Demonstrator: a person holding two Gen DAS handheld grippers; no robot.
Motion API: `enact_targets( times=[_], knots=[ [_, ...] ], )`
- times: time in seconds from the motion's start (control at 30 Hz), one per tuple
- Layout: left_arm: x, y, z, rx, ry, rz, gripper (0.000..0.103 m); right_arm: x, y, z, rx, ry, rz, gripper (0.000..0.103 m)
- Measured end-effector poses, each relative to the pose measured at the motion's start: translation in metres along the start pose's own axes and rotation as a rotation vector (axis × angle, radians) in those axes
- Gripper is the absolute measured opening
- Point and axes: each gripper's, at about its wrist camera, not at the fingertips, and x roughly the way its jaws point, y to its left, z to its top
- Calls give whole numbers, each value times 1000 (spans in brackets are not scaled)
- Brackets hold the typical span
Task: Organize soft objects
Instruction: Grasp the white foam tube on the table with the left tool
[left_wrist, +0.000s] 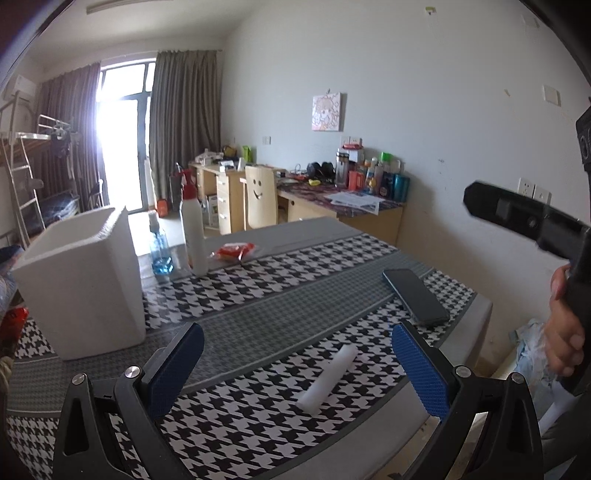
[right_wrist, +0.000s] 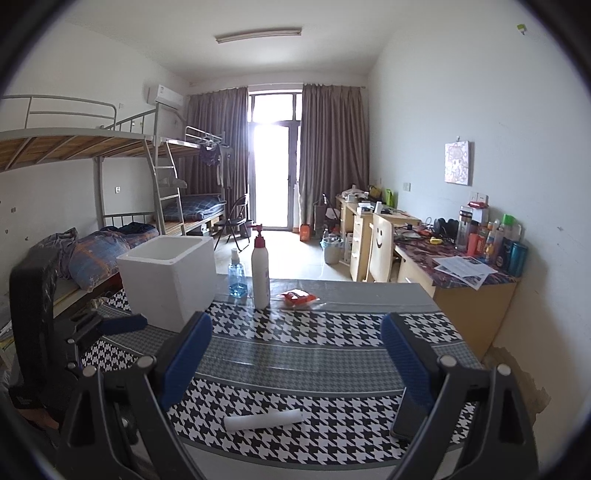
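Left wrist view: the left gripper (left_wrist: 297, 363) hovers above the table (left_wrist: 258, 317), its blue-padded fingers (left_wrist: 177, 369) spread wide apart and holding nothing. A white foam roll (left_wrist: 328, 376) lies on the houndstooth cloth near the table's near edge, between the fingers from this angle. A white foam box (left_wrist: 81, 284) stands towards the left edge. A phone (left_wrist: 415, 295) lies by the right edge.

Right wrist view: the right gripper (right_wrist: 295, 360) also has its fingers wide apart, empty. The foam roll (right_wrist: 263, 419) lies near the near edge; a pump bottle (right_wrist: 260, 273), spray bottle (right_wrist: 236, 275) and red packet (right_wrist: 298, 298) sit towards the far edge.
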Motion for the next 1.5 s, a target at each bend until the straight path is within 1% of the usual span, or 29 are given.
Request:
enact_targets(
  times=[0.13, 0.3, 0.43, 0.5, 0.53, 0.67, 0.77, 0.87, 0.93, 1.03, 1.1, 1.13, 1.17, 1.2, 1.23, 1.33, 1.4, 1.5],
  knots=[
    [15, -3, -4, 11, 38, -13, 102, -2, -6, -2, 12, 3, -10, 95],
    [36, -11, -9, 64, 91, -55, 102, -7, -13, -7, 22, 5, -36, 95],
    [52, -15, -14, 103, 139, -78, 97, -16, -24, -14, 43, 12, -69, 95],
    [61, -17, -16, 113, 161, -85, 96, -20, -30, -17, 54, 15, -86, 95],
    [65, -18, -18, 121, 169, -90, 95, -24, -35, -20, 63, 16, -103, 95],
    [87, -20, -24, 153, 239, -117, 87, -33, -47, -27, 84, 30, -155, 95],
    [100, -20, -29, 160, 281, -143, 87, -43, -56, -32, 98, 42, -213, 95],
    [109, -20, -33, 184, 310, -125, 86, -57, -67, -42, 110, 55, -289, 95],
    [115, -18, -36, 191, 329, -132, 86, -68, -76, -50, 124, 66, -338, 95],
    [121, -20, -42, 226, 357, -146, 86, -80, -95, -71, 158, 110, -420, 95],
    [126, -24, -47, 253, 375, -151, 85, -86, -113, -92, 189, 167, -500, 95],
    [128, -24, -48, 258, 383, -151, 83, -87, -120, -101, 210, 191, -522, 95],
    [131, -24, -50, 257, 393, -152, 79, -88, -128, -111, 237, 220, -546, 95],
    [134, -25, -51, 257, 407, -155, 76, -89, -138, -127, 272, 261, -576, 95],
    [137, -26, -53, 259, 420, -162, 72, -90, -143, -138, 290, 285, -592, 95],
    [138, -29, -53, 267, 413, -164, 70, -93, -161, -177, 353, 375, -652, 95],
    [139, -31, -53, 265, 412, -170, 67, -96, -170, -197, 387, 419, -668, 95],
    [139, -34, -53, 255, 417, -180, 60, -97, -187, -231, 432, 500, -683, 95]
  ],
)
